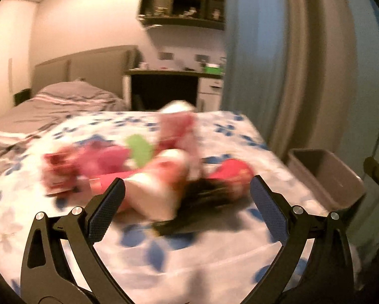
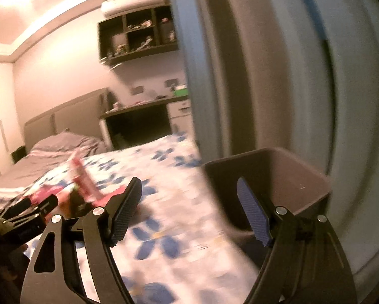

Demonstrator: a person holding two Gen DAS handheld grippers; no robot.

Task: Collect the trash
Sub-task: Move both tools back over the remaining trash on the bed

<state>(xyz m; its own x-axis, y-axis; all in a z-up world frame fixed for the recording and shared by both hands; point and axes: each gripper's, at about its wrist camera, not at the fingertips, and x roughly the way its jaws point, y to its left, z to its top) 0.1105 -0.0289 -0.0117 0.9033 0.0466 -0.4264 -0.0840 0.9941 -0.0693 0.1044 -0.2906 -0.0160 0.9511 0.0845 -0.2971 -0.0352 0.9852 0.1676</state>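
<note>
A blurred heap of trash (image 1: 149, 174), red, pink, green and black wrappers, sprawls crosswise on the flower-printed bed (image 1: 214, 248); one pink packet (image 2: 82, 177) stands tilted. A grey bin (image 2: 273, 190) stands beside the bed, by the curtain (image 1: 290, 63). My left tongs (image 1: 188, 192) gape empty just before the heap. My right tongs (image 2: 189, 191), also released and empty, point toward the bin, the heap off to their left.
</note>
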